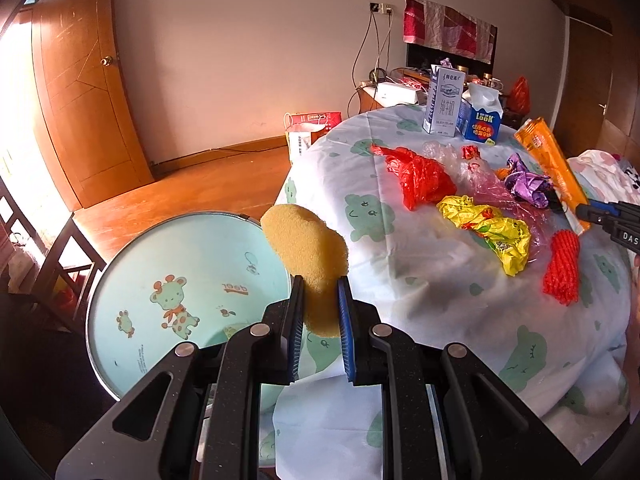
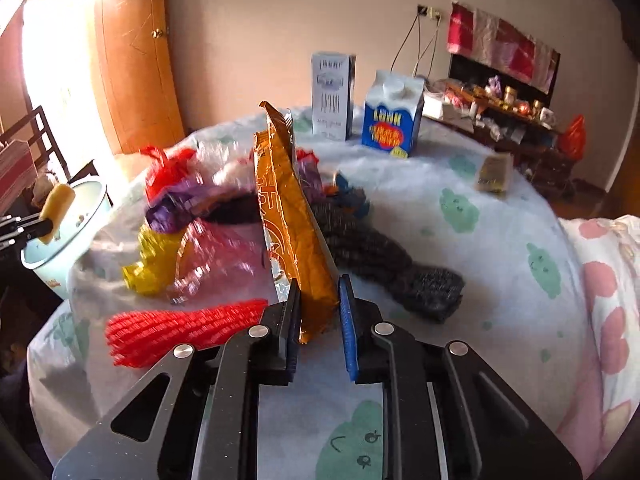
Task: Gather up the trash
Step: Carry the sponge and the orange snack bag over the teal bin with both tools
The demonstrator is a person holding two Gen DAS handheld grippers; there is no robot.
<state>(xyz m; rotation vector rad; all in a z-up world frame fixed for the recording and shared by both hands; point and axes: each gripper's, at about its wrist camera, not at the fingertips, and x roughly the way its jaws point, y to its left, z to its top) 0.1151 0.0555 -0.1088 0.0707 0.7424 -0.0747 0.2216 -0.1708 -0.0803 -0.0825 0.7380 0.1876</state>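
so both hands carry trash to the bin

left gripper (image 1: 319, 312) is clamped on a yellow sponge (image 1: 308, 256), held beside the open pale bin (image 1: 120, 280) at the table (image 1: 440, 300) edge, likely for dropping. right gripper (image 2: 319, 312) pinches an orange wrapper (image 2: 292, 216) upright, clear of the remaining bags (image 2: 168, 208) on the table

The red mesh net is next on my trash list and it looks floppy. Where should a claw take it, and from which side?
Grip the red mesh net across its narrow width near the middle, coming down from above. It lies flat and long on the tablecloth, apart from the other wrappers, so a pinch at mid-length would likely keep both ends from dragging. Its mesh should bunch easily between the pads.
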